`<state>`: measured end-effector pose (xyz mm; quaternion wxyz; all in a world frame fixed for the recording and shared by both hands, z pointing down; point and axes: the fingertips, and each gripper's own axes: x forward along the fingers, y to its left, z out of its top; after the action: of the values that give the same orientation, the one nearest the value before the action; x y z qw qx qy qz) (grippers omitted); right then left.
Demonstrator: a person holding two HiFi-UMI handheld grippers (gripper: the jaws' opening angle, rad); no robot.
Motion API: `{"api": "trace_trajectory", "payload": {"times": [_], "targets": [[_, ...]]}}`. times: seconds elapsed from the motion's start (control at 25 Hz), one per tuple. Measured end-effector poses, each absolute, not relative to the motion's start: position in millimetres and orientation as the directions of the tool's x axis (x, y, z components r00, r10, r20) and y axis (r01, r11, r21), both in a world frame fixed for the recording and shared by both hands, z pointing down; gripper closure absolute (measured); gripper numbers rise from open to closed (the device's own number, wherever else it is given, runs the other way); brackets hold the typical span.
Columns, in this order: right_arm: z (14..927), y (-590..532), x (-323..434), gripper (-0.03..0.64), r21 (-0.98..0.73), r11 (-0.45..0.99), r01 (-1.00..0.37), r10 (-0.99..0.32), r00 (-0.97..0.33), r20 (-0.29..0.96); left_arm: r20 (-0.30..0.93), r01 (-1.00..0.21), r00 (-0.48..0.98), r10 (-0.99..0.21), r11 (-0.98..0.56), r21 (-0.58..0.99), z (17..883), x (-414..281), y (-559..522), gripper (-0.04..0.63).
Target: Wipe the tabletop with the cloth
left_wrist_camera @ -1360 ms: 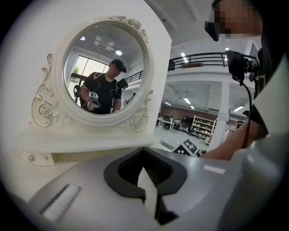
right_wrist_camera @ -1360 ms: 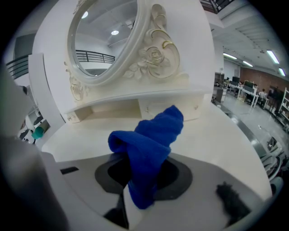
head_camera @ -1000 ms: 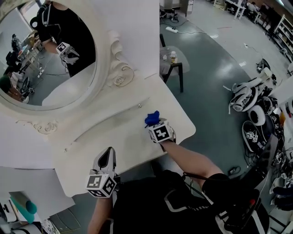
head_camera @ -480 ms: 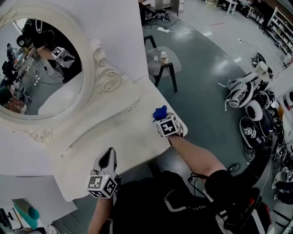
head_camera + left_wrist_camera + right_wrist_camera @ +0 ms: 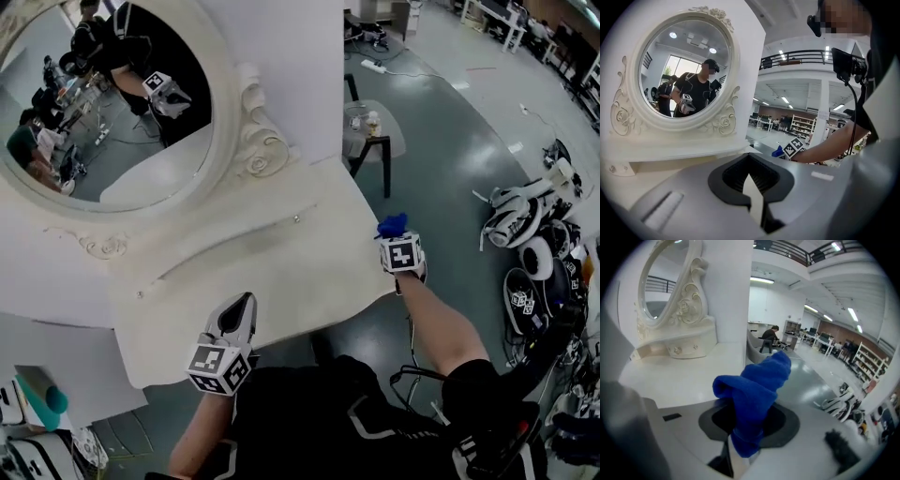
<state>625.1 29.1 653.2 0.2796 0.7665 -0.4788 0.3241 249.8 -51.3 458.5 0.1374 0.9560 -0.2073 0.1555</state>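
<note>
Blue cloth, white tabletop, white mirror frame

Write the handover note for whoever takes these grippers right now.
Right gripper: shut on the cloth, at the tabletop's right edge. Contact with the surface is unclear.
Left gripper: shut, empty, over the front edge.
Done: cloth gripped. No wiped patch shows.
Left: probably sweep the cloth across the tabletop, toward the mirror and the left side.

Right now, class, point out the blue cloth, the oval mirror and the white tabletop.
blue cloth [image 5: 757, 394], right gripper view: middle of the bunched fabric.
oval mirror [image 5: 108, 117], head view: middle of the glass.
white tabletop [image 5: 281, 272], head view: bare middle of the surface.
</note>
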Motion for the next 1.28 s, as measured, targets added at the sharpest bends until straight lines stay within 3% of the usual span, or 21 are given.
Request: {"api": "trace_trajectory", "payload": {"times": [0.24, 0.48, 0.92, 1.12, 1.28], "targets": [[594.4, -29.8, 547.3, 0.492, 0.081, -0.251, -0.965, -0.719, 0.242, 0.652, 0.336, -0.482, 0.852, -0.401, -0.851, 0.209, 458.0, 204.5, -69.3, 0.586], [551.9, -111.1, 361.5, 0.492, -0.07, 0.01, -0.998, -0.804, -0.05, 0.593, 0.308, -0.589, 0.799, -0.516, -0.774, 0.231, 456.7, 110.8, -94.4, 0.586], [569.8, -193.4, -42.8, 0.492, -0.169, 0.526, -0.834, -0.623, -0.513, 0.591, 0.349, -0.843, 0.537, -0.769, -0.475, 0.252, 479.6, -165.3, -106.0, 0.586], [590.4, -197.4, -188.0, 0.492, -0.184, 0.642, -0.744, -0.524, -0.602, 0.603, 0.371, -0.904, 0.422, -0.827, -0.35, 0.247, 488.5, -270.7, -91.8, 0.586], [608.2, -203.1, -261.3, 0.492, -0.196, 0.685, -0.702, -0.472, -0.632, 0.615, 0.384, -0.926, 0.363, -0.849, -0.283, 0.249, 495.5, -325.7, -77.5, 0.586]]}}
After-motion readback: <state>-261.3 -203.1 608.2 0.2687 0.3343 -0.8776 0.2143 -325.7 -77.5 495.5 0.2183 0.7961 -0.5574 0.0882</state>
